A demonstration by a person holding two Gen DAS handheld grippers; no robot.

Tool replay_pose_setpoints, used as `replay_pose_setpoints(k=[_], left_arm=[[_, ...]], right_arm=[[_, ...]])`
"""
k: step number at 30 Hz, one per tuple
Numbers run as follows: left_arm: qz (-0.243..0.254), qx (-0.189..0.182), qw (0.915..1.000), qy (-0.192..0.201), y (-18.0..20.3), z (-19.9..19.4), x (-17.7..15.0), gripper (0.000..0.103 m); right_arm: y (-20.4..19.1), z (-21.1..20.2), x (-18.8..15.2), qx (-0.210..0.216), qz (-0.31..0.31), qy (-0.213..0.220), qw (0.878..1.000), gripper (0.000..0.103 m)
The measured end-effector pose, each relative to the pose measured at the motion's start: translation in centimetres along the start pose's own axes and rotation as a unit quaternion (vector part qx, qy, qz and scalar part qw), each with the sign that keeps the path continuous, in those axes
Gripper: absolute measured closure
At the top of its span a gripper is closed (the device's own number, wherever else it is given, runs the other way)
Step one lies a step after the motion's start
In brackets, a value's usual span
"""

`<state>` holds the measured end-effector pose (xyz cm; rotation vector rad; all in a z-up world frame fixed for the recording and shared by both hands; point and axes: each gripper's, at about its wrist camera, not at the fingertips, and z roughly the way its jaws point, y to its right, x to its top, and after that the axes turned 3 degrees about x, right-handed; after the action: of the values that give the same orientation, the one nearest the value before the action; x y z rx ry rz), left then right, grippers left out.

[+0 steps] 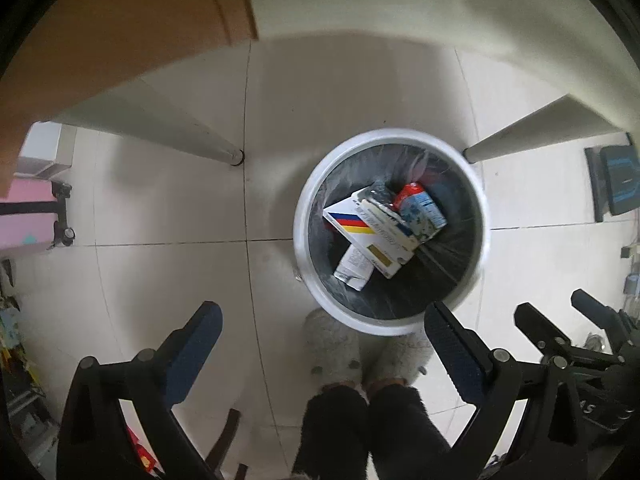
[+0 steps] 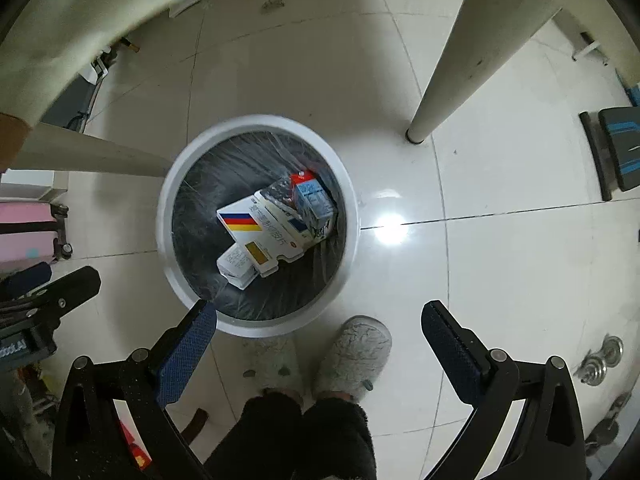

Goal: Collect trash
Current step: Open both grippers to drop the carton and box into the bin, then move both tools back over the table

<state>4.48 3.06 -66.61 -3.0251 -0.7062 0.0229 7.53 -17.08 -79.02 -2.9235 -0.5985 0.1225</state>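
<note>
Left gripper and right gripper: jaws wide, empty. Bin below holds boxes overlapping; lowest carton partly hidden.

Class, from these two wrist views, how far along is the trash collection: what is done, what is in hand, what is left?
Done: the striped box, a milk carton and a smaller white box lie in the lined trash bin. In hand: nothing; the left tool and right tool both stand open and empty above the floor. Left: no loose trash shows on the tiles nearby.
</note>
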Motion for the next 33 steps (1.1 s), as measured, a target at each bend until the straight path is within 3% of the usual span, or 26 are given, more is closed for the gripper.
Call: replay_pose_setpoints(k=[7,26,33], left_arm=[[-0.015,0.003,0.9999,0.006,-0.8,-6.1,-2.2,0.0],[-0.013,-0.007,0.9988,0.047,-3.0,-26.2,-7.5,0.0],[-0.006,-0.02,0.9949,0.099,-3.4,-33.7,-6.7,0.0]], right_arm=[[-0.6,-6.6,-1.2,-0.013,-0.002,0.015,1.0,0.0],[-5.3,-32.3,-4.9,-0.016,-0.032,0.065,0.997,0.0],[-6.4,-41.1,-4.1,0.004,-0.005,0.105,0.994,0.0]])
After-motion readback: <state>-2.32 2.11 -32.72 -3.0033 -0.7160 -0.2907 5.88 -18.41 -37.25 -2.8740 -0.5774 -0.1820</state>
